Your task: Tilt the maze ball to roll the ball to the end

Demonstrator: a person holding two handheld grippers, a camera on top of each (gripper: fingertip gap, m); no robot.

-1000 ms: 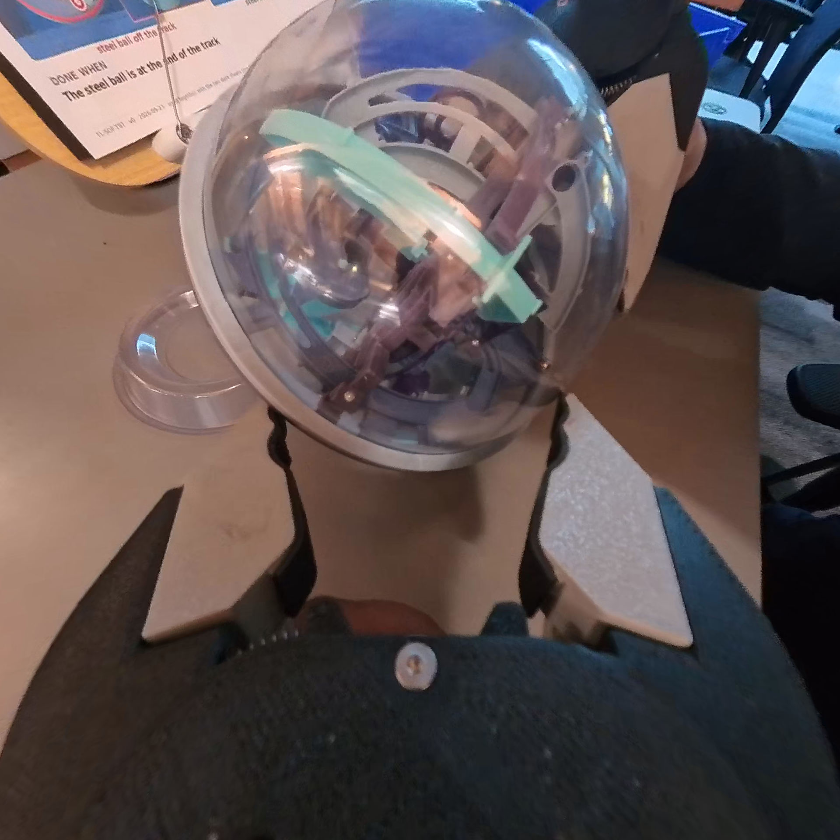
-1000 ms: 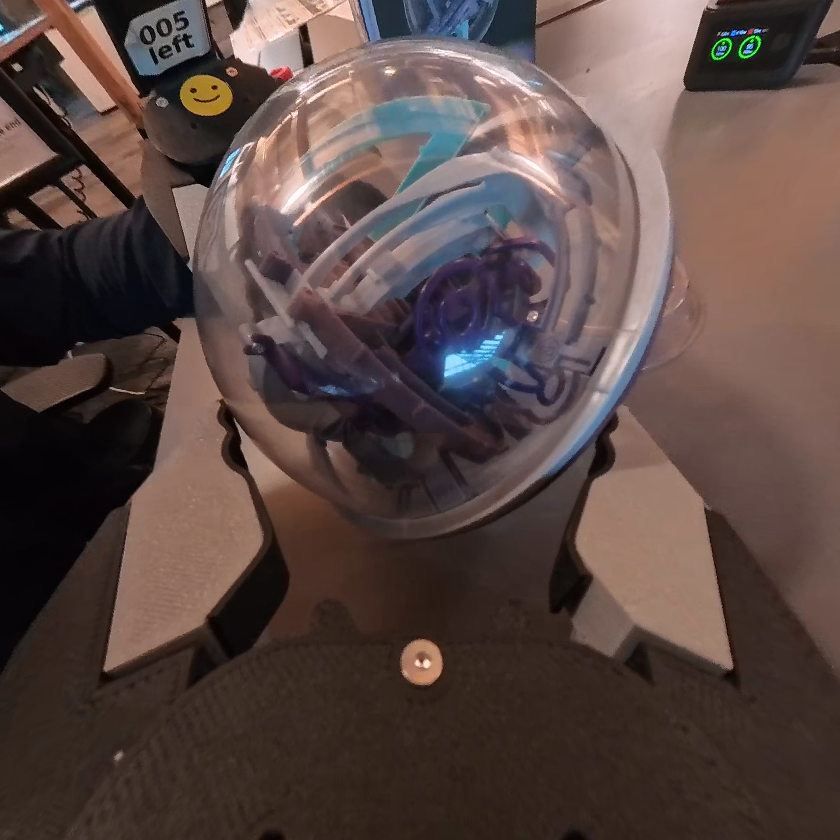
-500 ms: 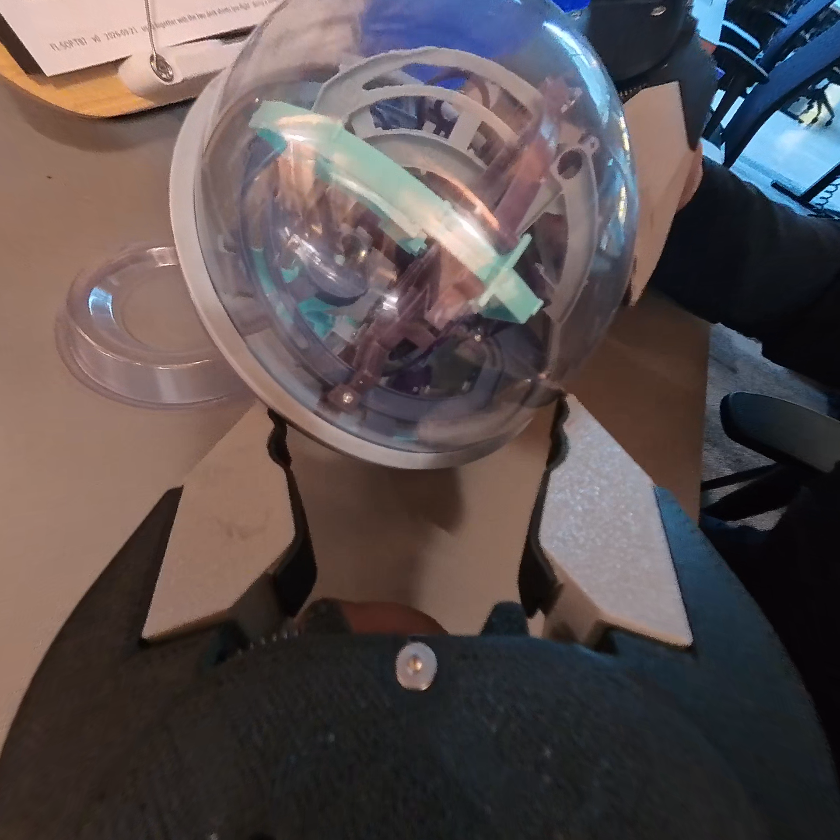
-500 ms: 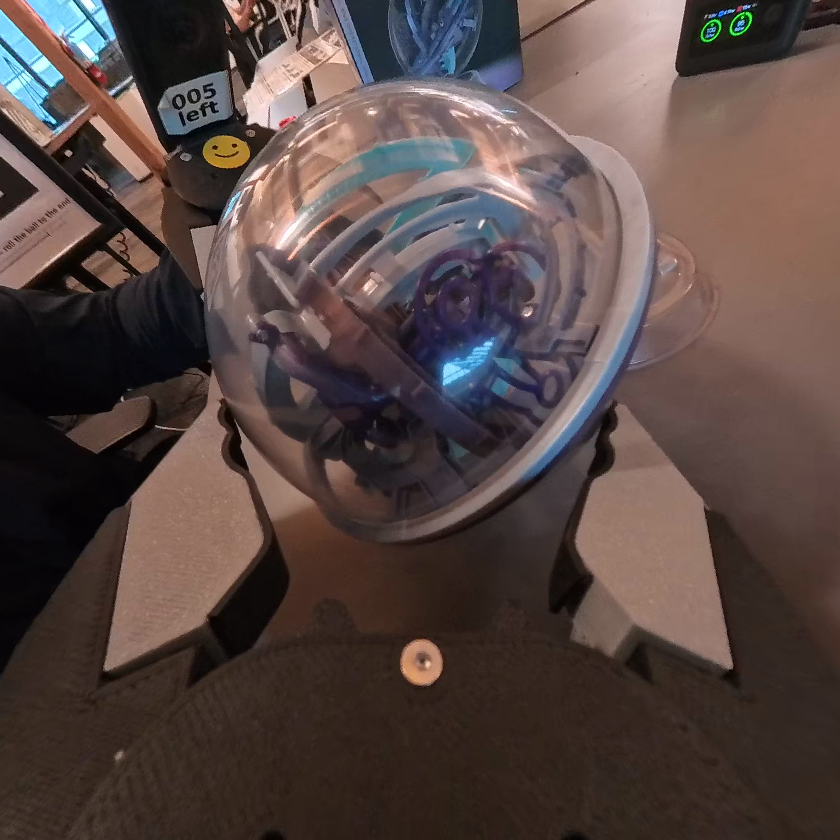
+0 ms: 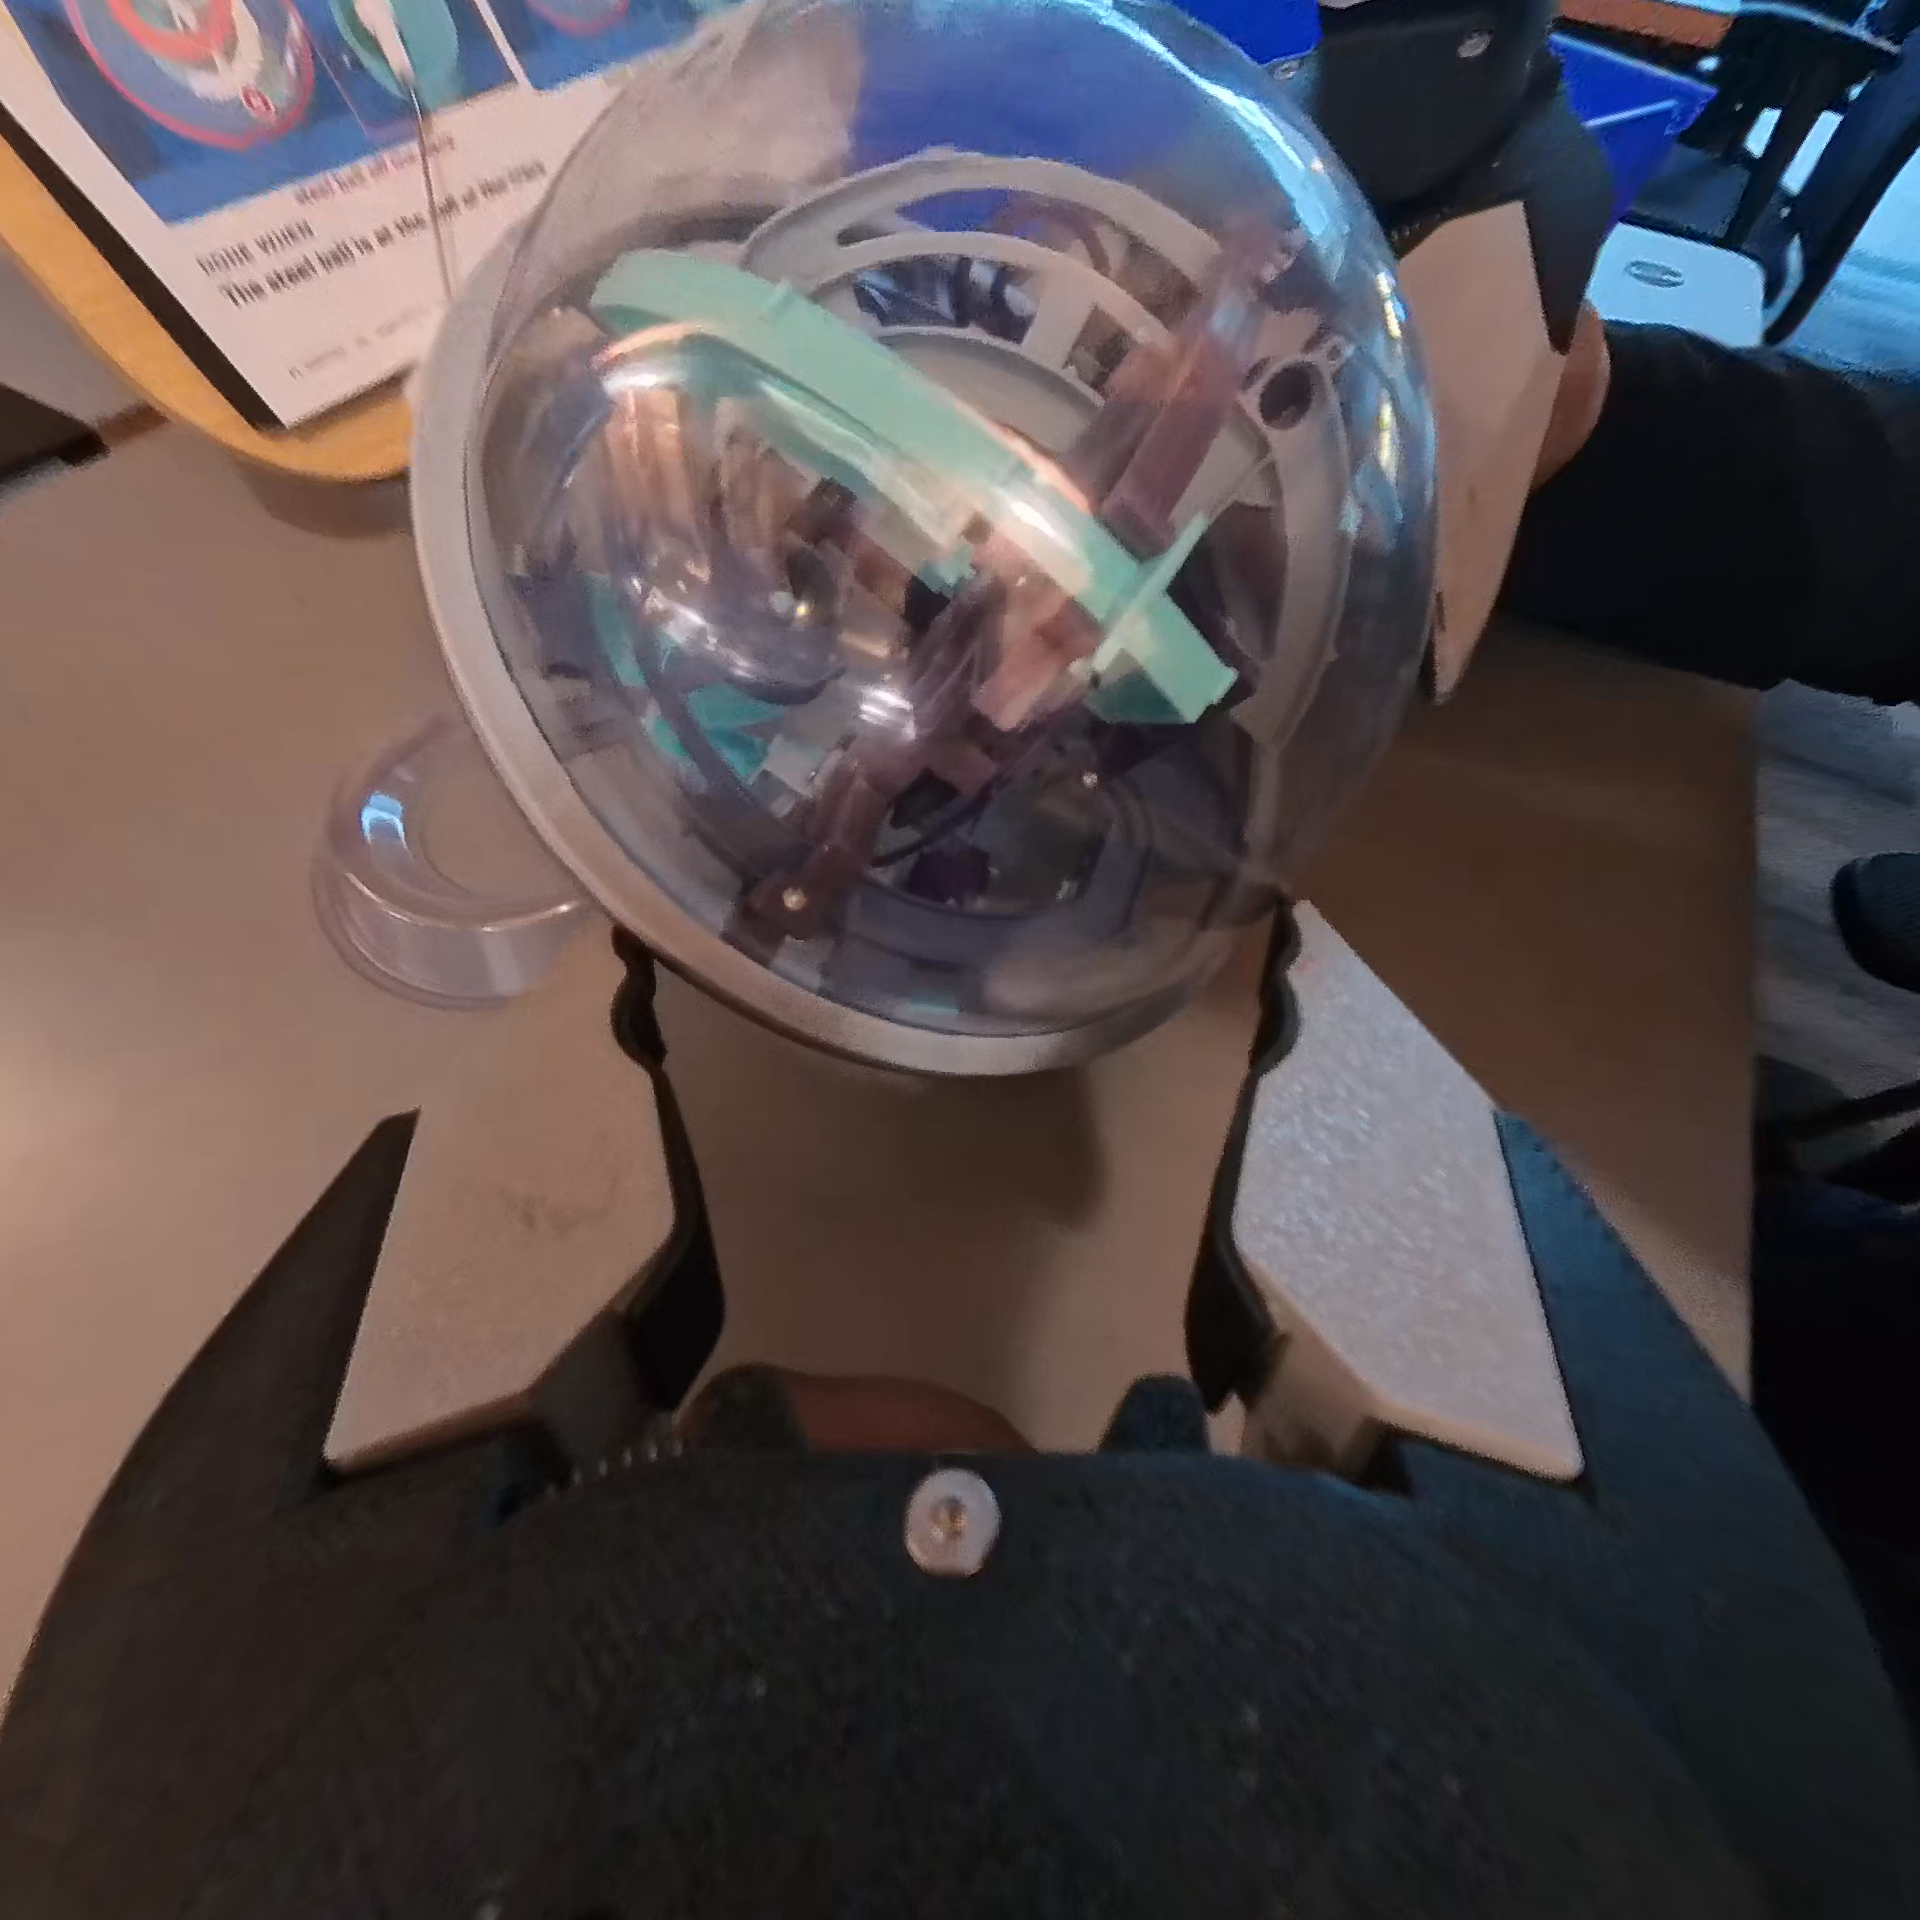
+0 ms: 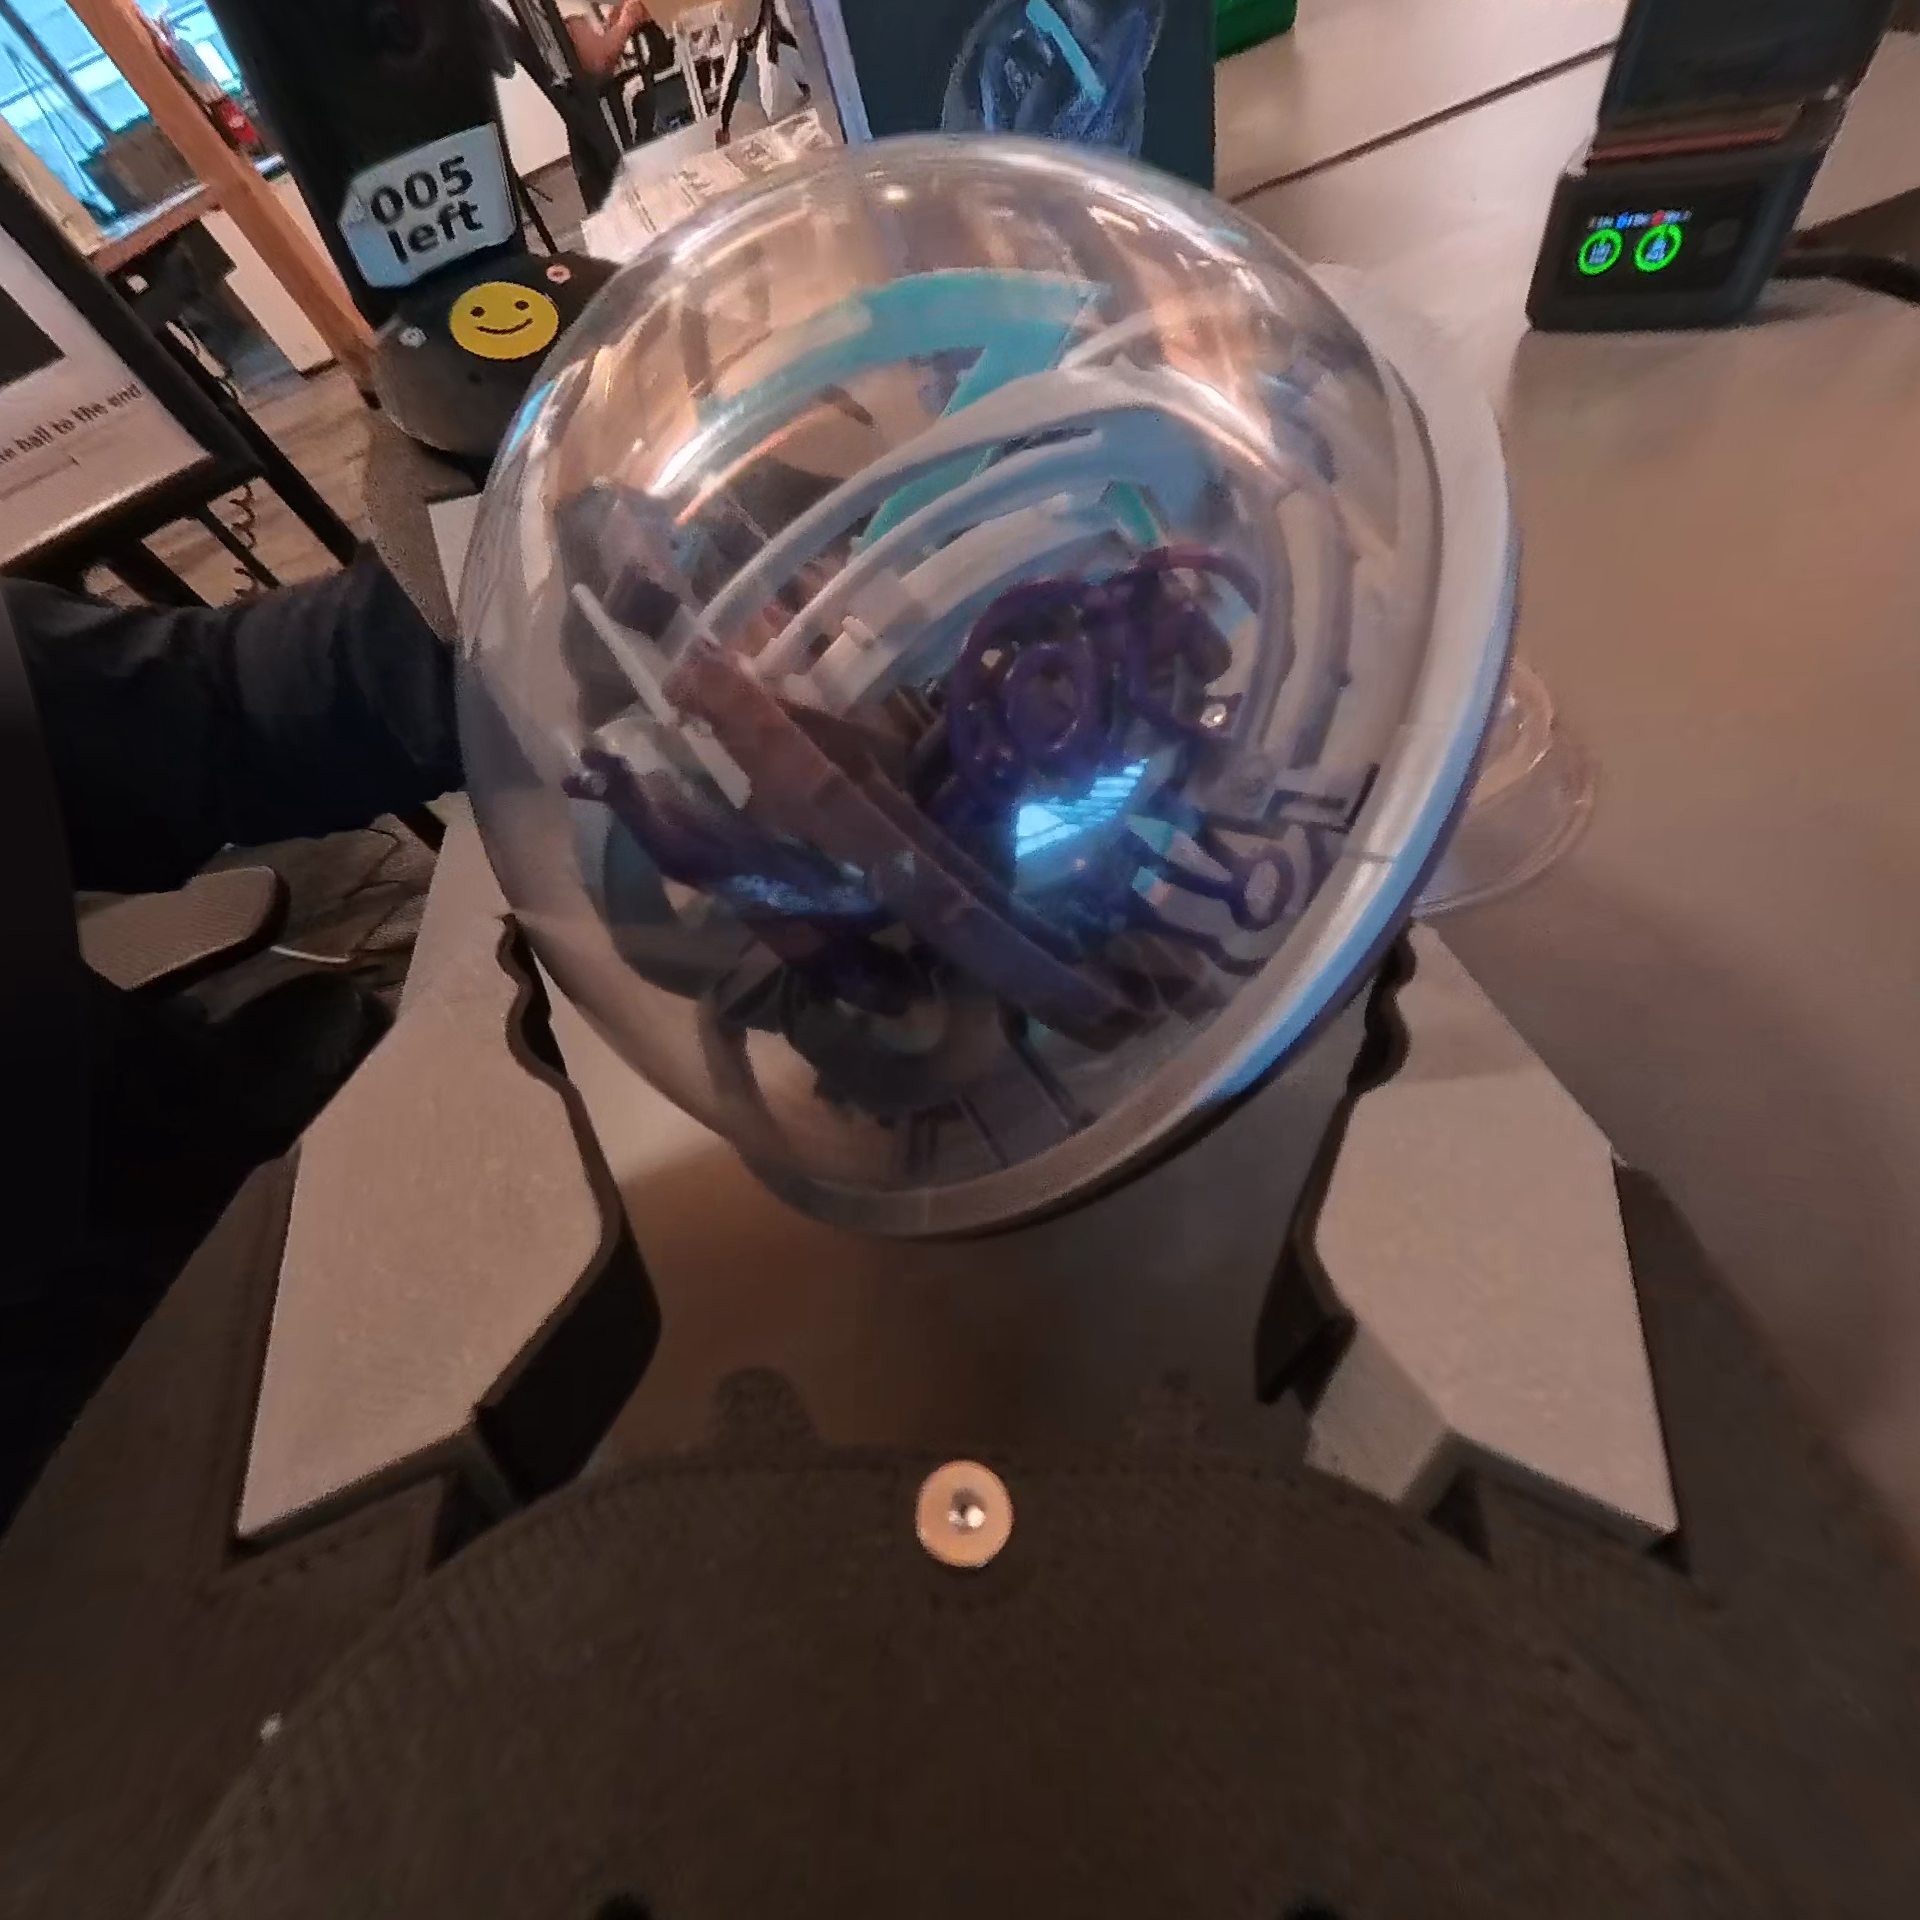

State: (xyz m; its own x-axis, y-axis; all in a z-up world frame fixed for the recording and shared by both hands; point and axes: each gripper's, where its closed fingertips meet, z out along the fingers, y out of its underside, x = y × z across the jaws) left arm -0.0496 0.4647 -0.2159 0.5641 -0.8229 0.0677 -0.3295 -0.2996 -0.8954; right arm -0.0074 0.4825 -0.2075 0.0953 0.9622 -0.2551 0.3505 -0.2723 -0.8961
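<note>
While both grippers clamp maze ball (image 5: 935,540), instruction sheet (image 5: 312,177) reappears.

My clear plastic maze ball (image 5: 925,540) has a pale grey seam band, mint-green, grey and brownish-mauve tracks; from my right claw's side (image 6: 977,707), deep purple scrollwork and turquoise arcs. My claw fingers (image 5: 1351,1226) are speckled light grey, edged black. At nine o'clock sits a transparent plastic ring stand (image 5: 436,914) on the tan tabletop (image 5: 187,727).
</note>
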